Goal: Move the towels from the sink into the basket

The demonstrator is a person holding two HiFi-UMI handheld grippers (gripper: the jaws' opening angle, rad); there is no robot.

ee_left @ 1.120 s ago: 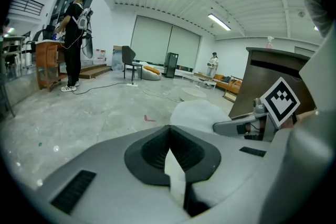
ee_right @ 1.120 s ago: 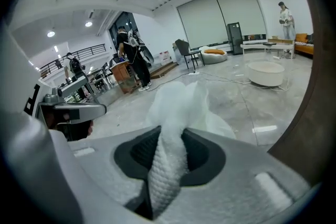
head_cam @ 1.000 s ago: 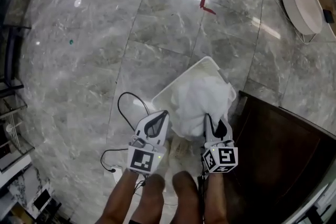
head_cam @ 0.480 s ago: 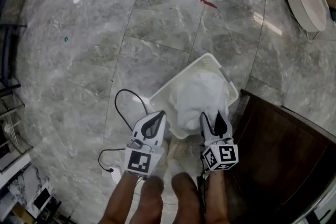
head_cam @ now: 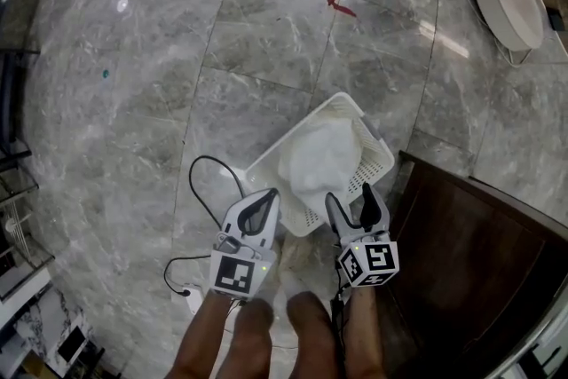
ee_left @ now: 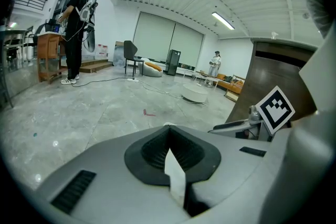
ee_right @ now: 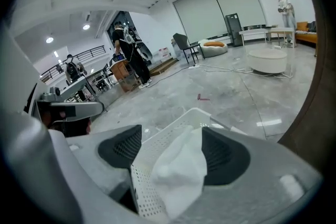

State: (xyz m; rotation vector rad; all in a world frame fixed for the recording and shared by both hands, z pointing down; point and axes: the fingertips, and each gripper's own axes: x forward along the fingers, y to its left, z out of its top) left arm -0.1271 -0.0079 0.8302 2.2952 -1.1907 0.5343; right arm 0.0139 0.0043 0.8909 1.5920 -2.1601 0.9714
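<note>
Lower than a second ago, the towel (head_cam: pixel 319 157) is lying in the basket (head_cam: pixel 374 157) just ahead of your right fingers (head_cam: pixel 368 201), now spreading wide and empty, while your left fingers (head_cam: pixel 257 210) are sitting closed.

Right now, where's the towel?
In the head view, near the centre: the towel lies bunched in the white basket on the marble floor, just ahead of the right gripper, whose jaws have just been opening and frame it without pinching.

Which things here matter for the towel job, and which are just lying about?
Job: white perforated plastic basket; crumpled white towel lying inside it.
Lying about: small red scrap; round white low table; black looped cable; dark brown cabinet.
</note>
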